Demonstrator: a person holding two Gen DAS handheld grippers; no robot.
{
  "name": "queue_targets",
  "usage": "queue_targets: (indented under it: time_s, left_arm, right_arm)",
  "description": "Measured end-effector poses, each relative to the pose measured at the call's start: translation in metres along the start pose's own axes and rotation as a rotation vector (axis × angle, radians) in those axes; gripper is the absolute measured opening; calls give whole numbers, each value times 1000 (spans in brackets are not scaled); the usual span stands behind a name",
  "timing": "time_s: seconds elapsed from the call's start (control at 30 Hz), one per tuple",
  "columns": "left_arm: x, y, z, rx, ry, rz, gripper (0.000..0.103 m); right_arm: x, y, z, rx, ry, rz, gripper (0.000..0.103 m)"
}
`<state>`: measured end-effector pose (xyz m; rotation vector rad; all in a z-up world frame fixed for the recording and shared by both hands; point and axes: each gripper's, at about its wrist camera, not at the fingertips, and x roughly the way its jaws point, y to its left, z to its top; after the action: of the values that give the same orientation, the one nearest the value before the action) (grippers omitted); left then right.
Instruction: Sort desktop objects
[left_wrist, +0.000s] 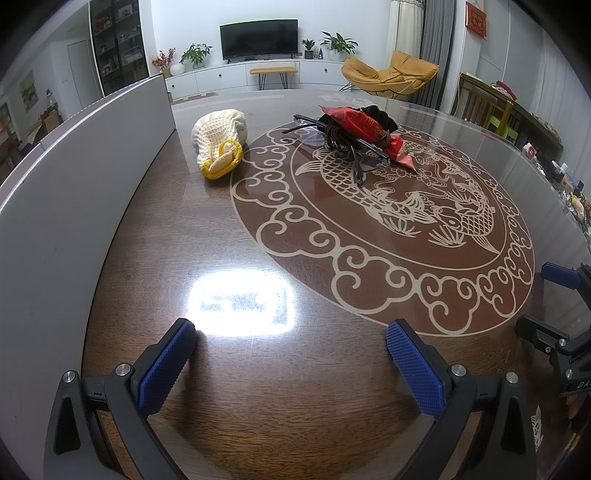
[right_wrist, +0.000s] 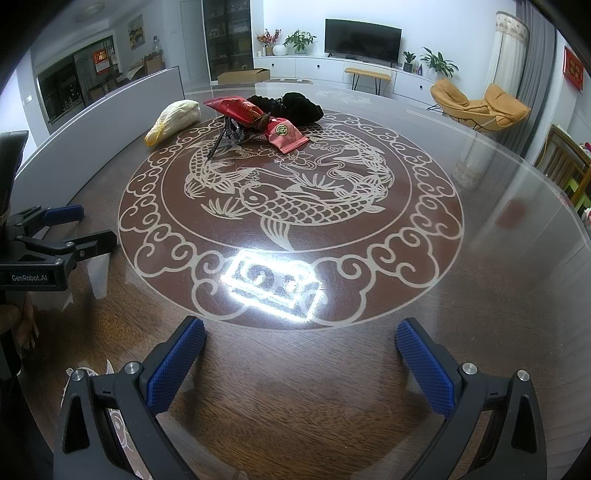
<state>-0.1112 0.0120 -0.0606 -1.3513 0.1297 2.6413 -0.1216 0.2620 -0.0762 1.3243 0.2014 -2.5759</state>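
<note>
A pile sits at the far side of the round table: a red snack packet (left_wrist: 364, 134) (right_wrist: 258, 118), black-framed glasses (left_wrist: 347, 151) (right_wrist: 225, 138), a black cloth pouch (left_wrist: 373, 112) (right_wrist: 291, 105) and a brown cord bundle (left_wrist: 338, 136). A cream and yellow crocheted piece (left_wrist: 219, 142) (right_wrist: 173, 120) lies left of the pile. My left gripper (left_wrist: 291, 354) is open and empty, low over the near table. My right gripper (right_wrist: 301, 350) is open and empty, also near the front edge. Each gripper shows in the other's view, the right one (left_wrist: 554, 310) and the left one (right_wrist: 74, 229).
A grey upright panel (left_wrist: 74, 192) (right_wrist: 92, 133) runs along the table's left side. The glass-topped table (left_wrist: 369, 229) (right_wrist: 295, 199) bears a fish pattern and bright lamp glare. Chairs, a TV unit and shelves stand beyond the table.
</note>
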Motion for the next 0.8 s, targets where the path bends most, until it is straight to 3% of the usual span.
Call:
queue_targets:
  time_s: [0.6,0.7,0.8]
  left_arm:
    - [0,-1,0,-1,0,1,103]
    - [0,-1,0,-1,0,1,103]
    - [0,-1,0,-2,0,1,103]
  right_arm:
    - [2,0,3,-10,7,9,103]
    - [14,-2,23,-79,32,45,103]
    - [37,-9,63,-139,20,-1,103]
